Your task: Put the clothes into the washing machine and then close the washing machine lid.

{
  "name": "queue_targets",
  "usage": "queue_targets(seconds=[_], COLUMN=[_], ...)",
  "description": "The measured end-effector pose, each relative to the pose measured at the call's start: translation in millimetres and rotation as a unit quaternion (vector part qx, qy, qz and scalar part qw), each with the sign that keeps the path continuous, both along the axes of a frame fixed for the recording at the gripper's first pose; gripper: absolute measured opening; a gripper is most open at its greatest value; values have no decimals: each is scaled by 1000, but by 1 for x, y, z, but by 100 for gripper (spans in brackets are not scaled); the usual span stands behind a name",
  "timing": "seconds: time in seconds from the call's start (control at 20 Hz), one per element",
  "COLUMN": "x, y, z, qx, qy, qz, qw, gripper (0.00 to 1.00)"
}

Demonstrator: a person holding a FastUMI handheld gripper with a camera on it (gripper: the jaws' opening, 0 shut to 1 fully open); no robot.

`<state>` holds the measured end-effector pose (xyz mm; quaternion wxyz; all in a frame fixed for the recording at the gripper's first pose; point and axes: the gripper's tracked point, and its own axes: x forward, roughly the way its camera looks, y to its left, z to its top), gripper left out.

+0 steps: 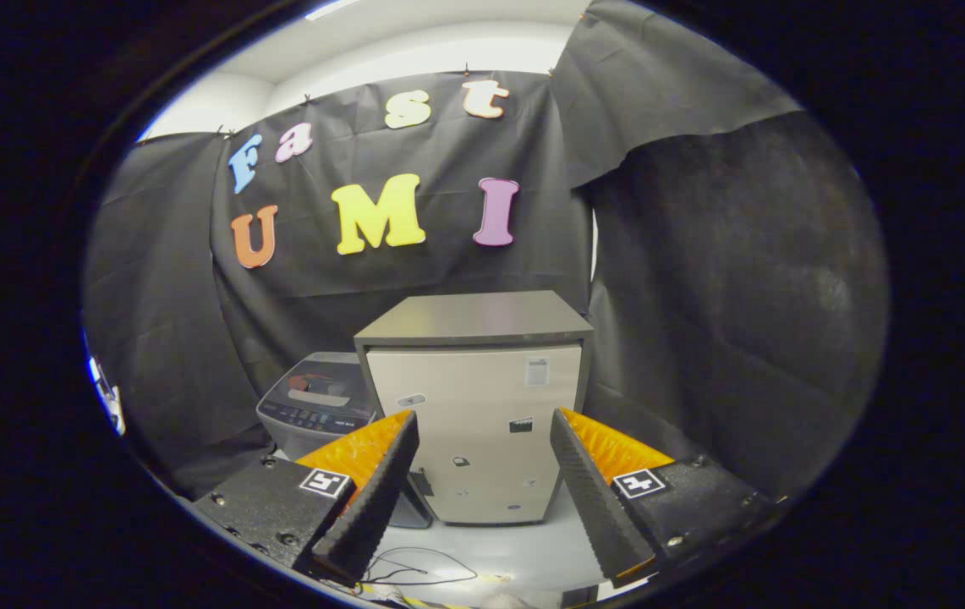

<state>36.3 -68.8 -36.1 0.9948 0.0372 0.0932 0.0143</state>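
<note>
here the fingers gape before the washing machine.

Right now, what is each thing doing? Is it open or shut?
Gripper: jaws open wide, holding nothing, pointed at the fridge.
Washing machine: left of and behind the fridge, glass lid down, shut.
Small fridge: ahead of the jaws, door shut, standing upright on the white floor.
Thin cable: lying loose on the floor, just ahead of the jaws.
</note>
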Motion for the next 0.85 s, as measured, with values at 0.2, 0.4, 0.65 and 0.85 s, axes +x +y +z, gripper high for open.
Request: queue_targets(seconds=[0.2, 0.4, 0.65, 0.85], x=[-5, -10, -14, -18], y=[5, 10, 10, 11], z=[10, 9, 8, 10], qx=[-4, 1, -3, -3], qy=[-11, -12, -9, -12], qz=[11, 20, 20, 22], qw=[1000, 1000, 1000, 1000], gripper=[98, 98, 98, 98])
